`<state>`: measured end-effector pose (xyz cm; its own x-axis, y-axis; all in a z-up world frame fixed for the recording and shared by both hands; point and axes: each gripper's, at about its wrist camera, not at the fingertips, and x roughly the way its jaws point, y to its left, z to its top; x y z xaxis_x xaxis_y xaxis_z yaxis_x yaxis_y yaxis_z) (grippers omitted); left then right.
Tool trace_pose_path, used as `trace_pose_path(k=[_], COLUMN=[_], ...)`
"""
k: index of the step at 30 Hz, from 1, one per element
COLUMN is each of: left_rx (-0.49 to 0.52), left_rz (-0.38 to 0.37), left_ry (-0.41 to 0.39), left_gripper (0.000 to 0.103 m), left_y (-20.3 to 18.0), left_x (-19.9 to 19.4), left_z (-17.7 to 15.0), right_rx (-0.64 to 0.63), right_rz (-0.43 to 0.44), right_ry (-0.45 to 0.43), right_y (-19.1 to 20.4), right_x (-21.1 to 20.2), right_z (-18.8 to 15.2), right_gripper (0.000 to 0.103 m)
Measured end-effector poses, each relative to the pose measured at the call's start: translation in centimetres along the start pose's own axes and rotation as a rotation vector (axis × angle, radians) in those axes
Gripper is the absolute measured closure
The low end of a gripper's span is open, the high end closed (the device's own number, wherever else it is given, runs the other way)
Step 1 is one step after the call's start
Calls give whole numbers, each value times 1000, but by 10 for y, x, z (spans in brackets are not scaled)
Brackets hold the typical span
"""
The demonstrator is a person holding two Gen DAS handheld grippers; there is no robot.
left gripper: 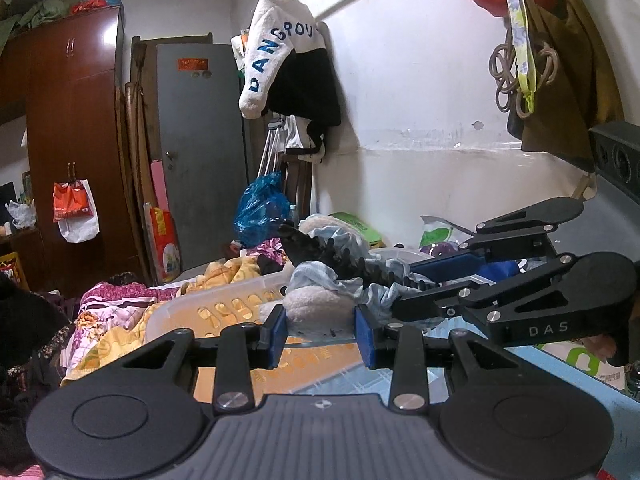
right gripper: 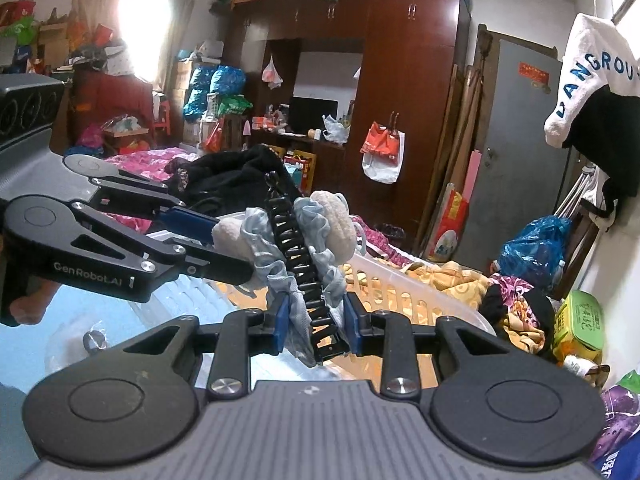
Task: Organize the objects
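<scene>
Fleece pad (left gripper: 316, 308) clamped in left tongs (left gripper: 325, 334); right tongs (right gripper: 316, 320) clamped on black hair claw (right gripper: 304, 276) and blue scrunchie (right gripper: 276, 264), white basket (right gripper: 400, 288) beyond.

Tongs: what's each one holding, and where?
Left tongs pinch the fluffy cream end of a bundle; right tongs clamp its black toothed hair clip and pale blue fabric.

Left tool (left gripper: 320, 330): matte black linkages, silver screws, blue pads, grey ribbed housing, "GenRobot.AI" printed along one arm. Right tool (right gripper: 314, 320) looks identical, with "DAS" on its side.
</scene>
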<state>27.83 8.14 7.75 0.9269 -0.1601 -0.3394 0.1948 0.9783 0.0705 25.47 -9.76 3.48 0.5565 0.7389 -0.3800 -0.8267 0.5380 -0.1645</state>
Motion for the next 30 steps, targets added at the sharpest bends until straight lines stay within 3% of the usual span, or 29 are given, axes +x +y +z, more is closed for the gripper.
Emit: trace_pose_path(k=[24, 26, 28, 30], left_rx=[-20, -28, -25, -39], left_rz=[15, 23, 67, 84], left_ry=[17, 2, -30, -63], left_gripper=[61, 54, 17, 9], left_y=[0, 1, 3, 6], left_x=[9, 8, 4, -2], left_z=[-1, -1, -2, -2], right_rx=[-11, -17, -19, -27], right_rz=[-15, -32, -61, -101], right_ry=[27, 9, -11, -42], right_y=[-4, -3, -2, -1], right_x=[5, 4, 1, -3], right_z=[11, 12, 12, 12], right_gripper=[70, 58, 19, 6])
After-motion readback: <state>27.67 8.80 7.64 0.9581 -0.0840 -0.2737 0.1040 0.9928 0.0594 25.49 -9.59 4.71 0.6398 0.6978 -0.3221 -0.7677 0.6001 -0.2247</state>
